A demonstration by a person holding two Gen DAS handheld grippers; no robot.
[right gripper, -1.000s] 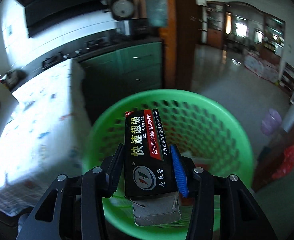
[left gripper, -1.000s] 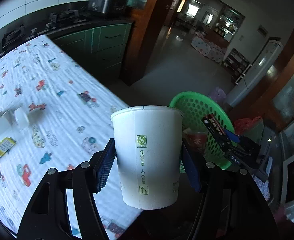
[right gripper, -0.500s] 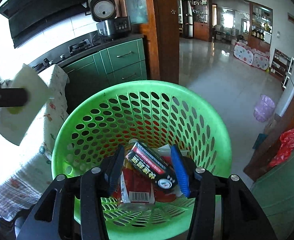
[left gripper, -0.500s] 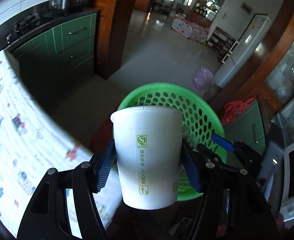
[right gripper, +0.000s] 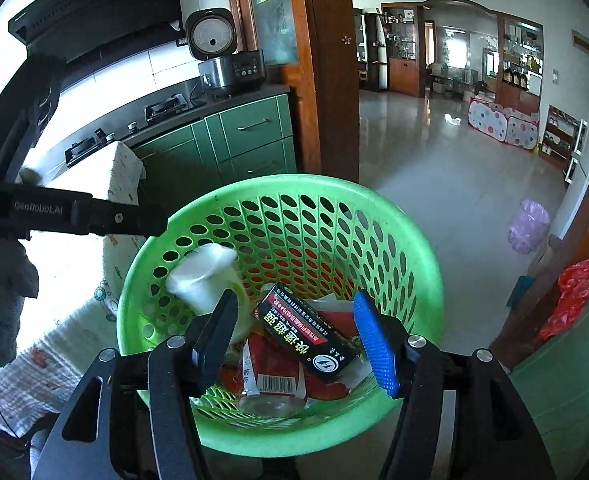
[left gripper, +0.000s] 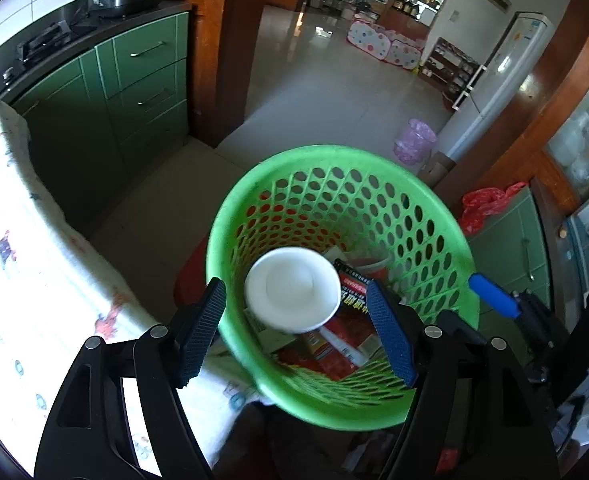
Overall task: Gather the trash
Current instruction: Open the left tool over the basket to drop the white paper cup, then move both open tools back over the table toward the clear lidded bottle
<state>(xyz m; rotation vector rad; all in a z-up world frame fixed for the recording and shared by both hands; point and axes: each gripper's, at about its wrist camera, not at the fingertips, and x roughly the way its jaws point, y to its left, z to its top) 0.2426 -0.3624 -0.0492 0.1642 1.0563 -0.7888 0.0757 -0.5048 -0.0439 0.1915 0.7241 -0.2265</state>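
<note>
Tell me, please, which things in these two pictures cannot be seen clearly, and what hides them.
- White paper cup, right wrist view: motion-blurred, so whether it has landed is unclear.
- Black rectangular glue box, left wrist view: mostly hidden behind the cup.
- Trash at the bottom of the green perforated plastic basket: partly covered by the box and the open right gripper.
- Left gripper: open; nothing is between its fingers.

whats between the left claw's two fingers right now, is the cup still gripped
No. In the left wrist view the left claw is open, and the white paper cup seen between its fingers sits free inside the green basket, beside the black box.
</note>
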